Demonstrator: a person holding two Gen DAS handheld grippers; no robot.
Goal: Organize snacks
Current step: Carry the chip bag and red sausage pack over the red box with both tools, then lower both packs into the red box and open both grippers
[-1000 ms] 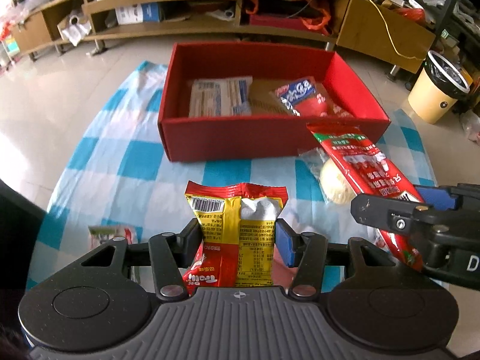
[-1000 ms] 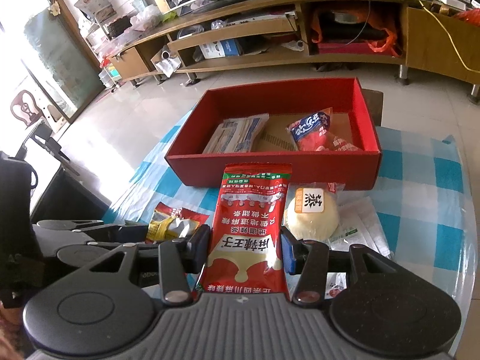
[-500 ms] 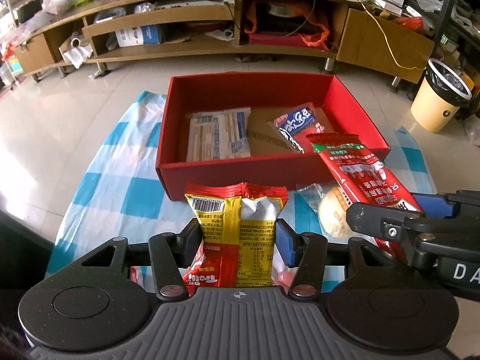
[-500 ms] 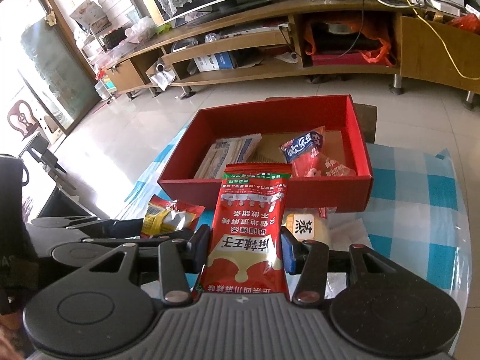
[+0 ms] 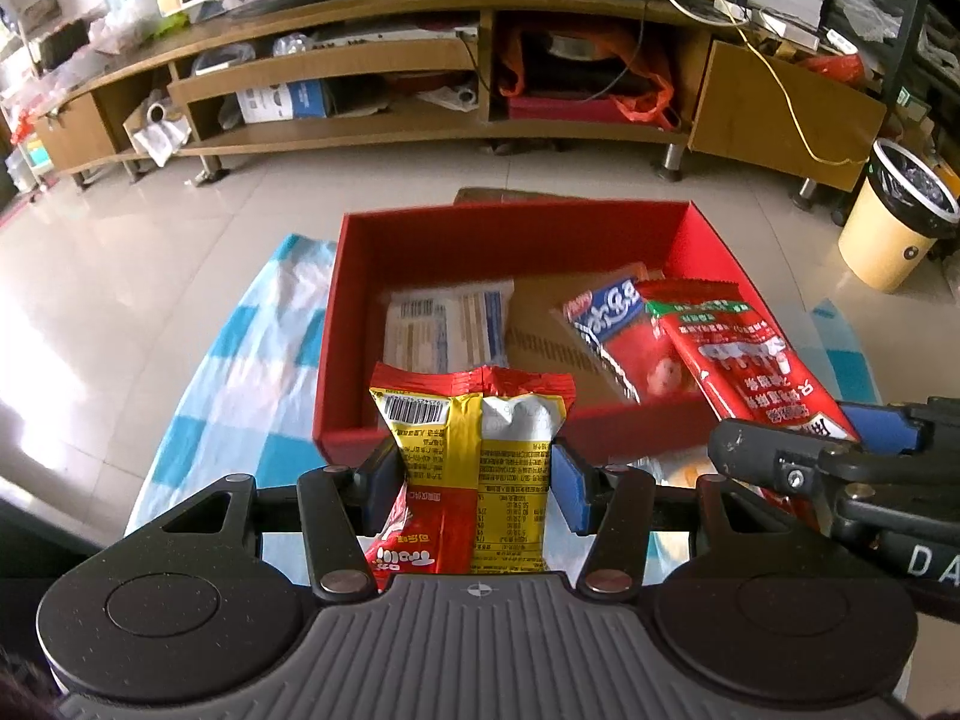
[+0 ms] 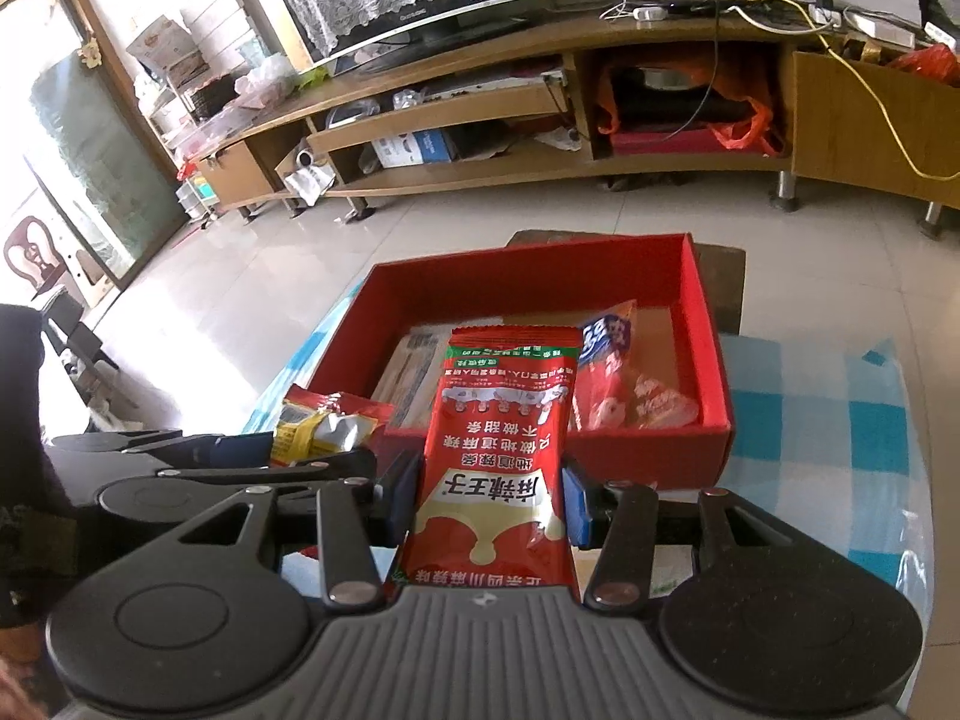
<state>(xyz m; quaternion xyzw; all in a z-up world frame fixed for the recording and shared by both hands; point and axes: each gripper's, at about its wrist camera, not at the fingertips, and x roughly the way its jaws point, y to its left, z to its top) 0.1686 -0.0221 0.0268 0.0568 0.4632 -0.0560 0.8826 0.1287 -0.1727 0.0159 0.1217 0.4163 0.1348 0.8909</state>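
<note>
My left gripper [image 5: 477, 480] is shut on a yellow and red snack bag [image 5: 474, 456], held upright just in front of the near wall of the red box [image 5: 456, 237]. My right gripper [image 6: 489, 495] is shut on a long red packet [image 6: 501, 450] whose top reaches over the box's near wall [image 6: 648, 456]. In the left wrist view the red packet [image 5: 744, 360] and the right gripper [image 5: 840, 462] show at the right. Inside the box lie a white biscuit pack [image 5: 447, 327] and a blue and red bag [image 5: 618, 330].
The box stands on a blue and white checked cloth [image 6: 828, 408] over a low table. Behind it are tiled floor and a long wooden TV stand [image 5: 420, 90]. A yellow bin [image 5: 894, 228] stands at the right. A clear-wrapped bun [image 5: 684, 471] lies below the right gripper.
Both grippers have carried their packets forward and slightly up toward the red box. The box now sits closer, and the red packet's top overlaps its near wall.
</note>
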